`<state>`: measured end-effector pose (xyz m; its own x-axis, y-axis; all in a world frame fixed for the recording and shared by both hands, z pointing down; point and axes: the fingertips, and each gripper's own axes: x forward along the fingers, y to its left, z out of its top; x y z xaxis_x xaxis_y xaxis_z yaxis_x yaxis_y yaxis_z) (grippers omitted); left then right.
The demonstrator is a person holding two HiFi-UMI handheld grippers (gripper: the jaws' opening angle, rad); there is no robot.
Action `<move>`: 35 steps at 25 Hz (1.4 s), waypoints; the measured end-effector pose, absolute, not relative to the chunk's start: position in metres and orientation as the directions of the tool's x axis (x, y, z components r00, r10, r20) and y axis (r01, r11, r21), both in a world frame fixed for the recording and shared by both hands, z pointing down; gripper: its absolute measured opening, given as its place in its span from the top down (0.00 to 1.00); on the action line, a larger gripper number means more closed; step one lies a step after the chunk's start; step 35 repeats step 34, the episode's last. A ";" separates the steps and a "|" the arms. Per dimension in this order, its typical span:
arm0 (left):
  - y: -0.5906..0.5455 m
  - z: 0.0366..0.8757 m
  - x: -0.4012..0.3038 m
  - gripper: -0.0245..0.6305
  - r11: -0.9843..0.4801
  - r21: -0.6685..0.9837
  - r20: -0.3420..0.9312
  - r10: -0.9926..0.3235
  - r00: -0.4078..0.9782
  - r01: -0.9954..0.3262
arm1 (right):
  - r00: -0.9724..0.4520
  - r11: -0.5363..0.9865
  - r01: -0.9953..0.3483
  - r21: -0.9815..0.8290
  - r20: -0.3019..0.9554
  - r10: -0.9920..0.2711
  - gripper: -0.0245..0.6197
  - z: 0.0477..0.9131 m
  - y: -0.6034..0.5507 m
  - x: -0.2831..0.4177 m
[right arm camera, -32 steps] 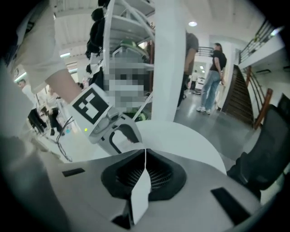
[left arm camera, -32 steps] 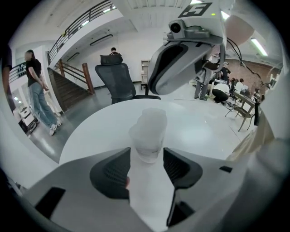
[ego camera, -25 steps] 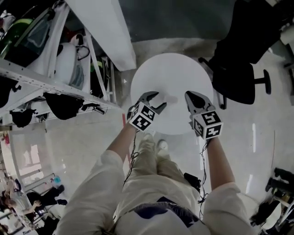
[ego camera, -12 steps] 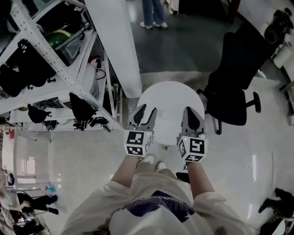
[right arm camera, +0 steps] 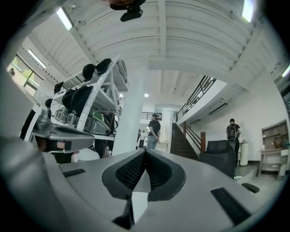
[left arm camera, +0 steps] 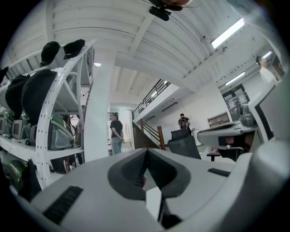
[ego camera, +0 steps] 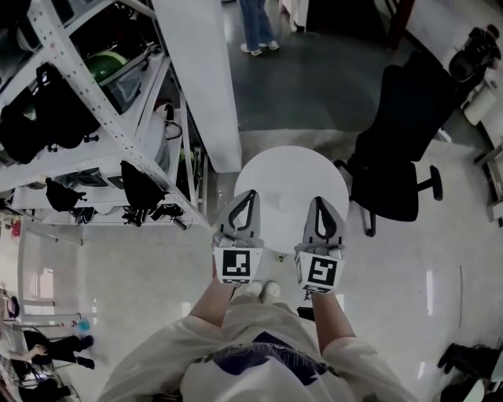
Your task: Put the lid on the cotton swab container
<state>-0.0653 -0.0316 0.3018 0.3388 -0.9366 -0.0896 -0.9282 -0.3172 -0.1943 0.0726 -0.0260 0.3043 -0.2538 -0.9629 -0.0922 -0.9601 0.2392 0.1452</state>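
Note:
No cotton swab container or lid shows in any view. In the head view my left gripper (ego camera: 249,195) and right gripper (ego camera: 323,202) are held side by side over the near edge of a small round white table (ego camera: 289,174), whose top looks bare. Both point away from me. The left gripper (left arm camera: 146,151) has its jaws shut with nothing between them. The right gripper (right arm camera: 145,152) is also shut and empty. Both gripper views look level across the room, not down at the table.
A black office chair (ego camera: 394,161) stands right of the table. A white column (ego camera: 203,86) and a metal shelving rack (ego camera: 75,102) with bags and helmets stand to the left. A person (ego camera: 256,23) stands beyond the table, and another (right arm camera: 232,132) by the stairs.
The left jaws have gone from open to shut. Both grippers have drawn back from over the table to its near edge, side by side. The head view now takes in more of the room.

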 end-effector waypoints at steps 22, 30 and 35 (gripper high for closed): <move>-0.040 0.310 -0.066 0.96 -0.344 -0.241 -0.082 -0.925 0.372 -0.908 | -0.250 0.238 -0.950 0.201 -0.038 -0.967 0.95 0.313 -0.033 0.070; -0.042 0.310 -0.066 0.96 -0.341 -0.252 -0.085 -0.925 0.372 -0.906 | -0.267 0.246 -0.945 0.215 -0.076 -0.961 0.95 0.303 -0.034 0.064; -0.045 0.309 -0.064 0.96 -0.342 -0.252 -0.086 -0.924 0.373 -0.905 | -0.269 0.246 -0.943 0.223 -0.077 -0.960 0.95 0.301 -0.036 0.066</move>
